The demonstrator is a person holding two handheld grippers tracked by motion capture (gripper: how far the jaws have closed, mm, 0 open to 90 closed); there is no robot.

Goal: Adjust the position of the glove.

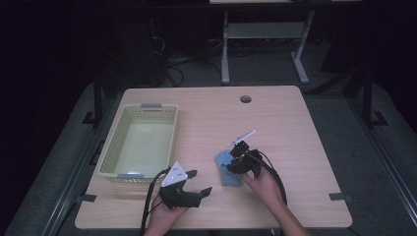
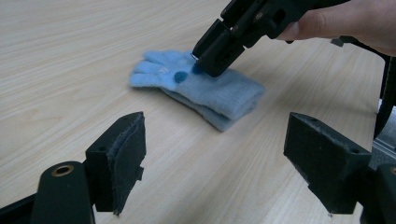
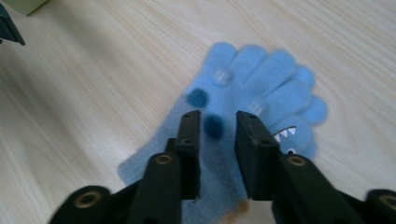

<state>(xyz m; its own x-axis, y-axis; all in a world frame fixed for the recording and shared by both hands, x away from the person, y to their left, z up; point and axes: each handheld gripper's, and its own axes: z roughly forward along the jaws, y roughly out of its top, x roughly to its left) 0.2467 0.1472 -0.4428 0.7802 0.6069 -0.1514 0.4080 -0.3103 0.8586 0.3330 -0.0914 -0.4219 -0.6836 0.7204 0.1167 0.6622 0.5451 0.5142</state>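
On the near right, right gripper (image 3: 217, 122) slightly spread over glove (image 3: 252, 93); left gripper (image 2: 215, 154) spread wide; best pinch both layers.

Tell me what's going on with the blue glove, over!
Right gripper down on the blue glove, jaws slightly apart. Left gripper open, holding nothing. Glove flat on the table, basket apart at left, nothing blocking.

Glove pair (image 3: 247, 100): light-blue knit, stacked flat on the desk (image 1: 295, 132), fingers together. Top glove bears dark-blue pom-pom dots, small white patches and a toothed monster-face motif. Lies right of centre, near front edge.
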